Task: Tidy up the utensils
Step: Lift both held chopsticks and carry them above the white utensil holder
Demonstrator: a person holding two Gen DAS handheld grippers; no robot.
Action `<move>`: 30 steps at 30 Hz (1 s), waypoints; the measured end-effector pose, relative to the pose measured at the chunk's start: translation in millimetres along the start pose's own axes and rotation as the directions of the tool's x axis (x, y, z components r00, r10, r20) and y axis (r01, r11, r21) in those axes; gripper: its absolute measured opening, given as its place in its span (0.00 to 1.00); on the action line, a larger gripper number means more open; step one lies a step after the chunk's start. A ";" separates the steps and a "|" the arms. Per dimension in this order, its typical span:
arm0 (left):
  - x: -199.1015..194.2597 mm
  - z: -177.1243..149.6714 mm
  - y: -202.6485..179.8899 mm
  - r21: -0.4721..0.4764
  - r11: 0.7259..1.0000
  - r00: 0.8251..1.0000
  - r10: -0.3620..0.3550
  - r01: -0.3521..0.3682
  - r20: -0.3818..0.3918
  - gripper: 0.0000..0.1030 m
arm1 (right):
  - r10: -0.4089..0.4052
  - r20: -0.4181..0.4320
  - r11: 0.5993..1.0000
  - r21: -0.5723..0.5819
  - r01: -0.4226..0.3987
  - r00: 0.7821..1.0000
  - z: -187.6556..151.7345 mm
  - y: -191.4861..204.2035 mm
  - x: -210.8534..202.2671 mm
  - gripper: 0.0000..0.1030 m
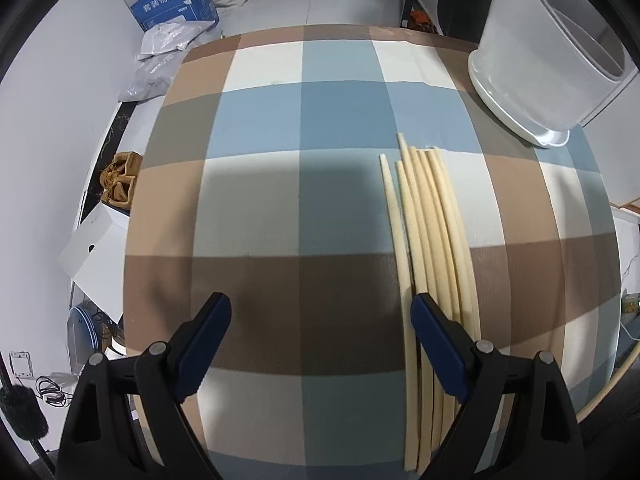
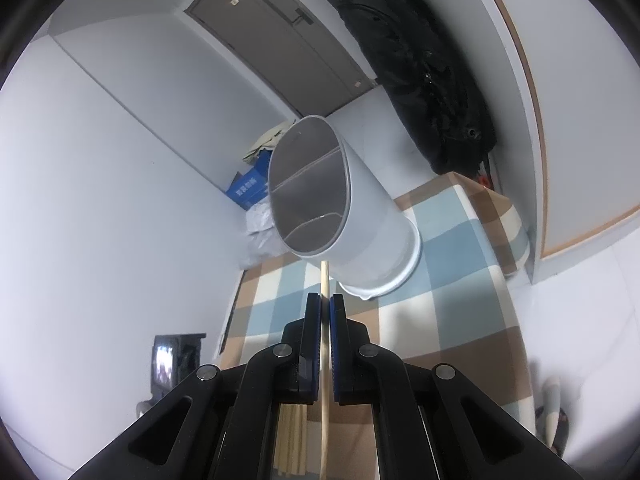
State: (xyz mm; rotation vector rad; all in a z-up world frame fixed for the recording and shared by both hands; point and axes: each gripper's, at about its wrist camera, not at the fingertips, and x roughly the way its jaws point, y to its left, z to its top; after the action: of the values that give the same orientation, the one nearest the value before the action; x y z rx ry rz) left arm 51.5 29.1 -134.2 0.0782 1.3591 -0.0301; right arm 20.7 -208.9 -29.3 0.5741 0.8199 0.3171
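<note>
Several pale wooden chopsticks [image 1: 430,236] lie side by side on the checked tablecloth [image 1: 300,120], right of centre in the left wrist view. My left gripper [image 1: 322,312] is open and empty above the cloth, its right finger over the chopsticks' near ends. A white utensil holder [image 1: 536,60] stands at the back right. In the right wrist view my right gripper [image 2: 325,300] is shut on one chopstick [image 2: 324,280], whose tip points at the holder [image 2: 360,220] just below its divided opening. More chopsticks [image 2: 292,440] show beneath the gripper.
The table's left edge drops to a floor with a blue box [image 1: 176,2], plastic bags [image 1: 160,48], a brown pouch [image 1: 120,180] and a white box [image 1: 96,244]. A black bag [image 2: 420,72] hangs by the wall behind the table.
</note>
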 end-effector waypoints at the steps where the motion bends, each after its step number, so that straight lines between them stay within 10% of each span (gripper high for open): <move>1: 1.9 0.8 2.5 -0.010 1.000 1.000 -0.001 0.001 -0.001 0.85 | 0.000 0.000 1.000 -0.002 0.000 1.000 0.3 0.4 0.3 0.03; 7: 2.9 13.0 -3.4 -0.015 0.999 0.999 -0.037 0.037 0.002 0.65 | 0.007 -0.012 1.000 0.012 -0.007 1.000 1.8 -2.1 3.1 0.03; 15: -0.4 18.6 -5.0 0.014 0.997 0.996 -0.073 0.072 0.044 0.02 | -0.001 -0.026 1.000 -0.001 0.001 1.000 5.2 -6.0 7.1 0.03; 23: -15.7 18.2 7.6 -0.044 0.990 0.984 -0.127 0.134 0.127 0.02 | -0.022 -0.017 0.999 -0.033 0.021 1.000 3.8 -1.3 8.9 0.03; 30: -82.3 -8.2 18.1 -0.033 0.972 0.900 -0.200 0.231 0.388 0.01 | -0.012 0.039 0.989 -0.149 0.018 0.999 -5.5 26.3 2.7 0.03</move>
State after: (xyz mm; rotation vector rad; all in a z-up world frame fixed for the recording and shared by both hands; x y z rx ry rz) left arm 27.4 45.7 -54.8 -0.1407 0.9699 -0.1706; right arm 17.1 -184.6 -18.3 0.4324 0.7560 0.3500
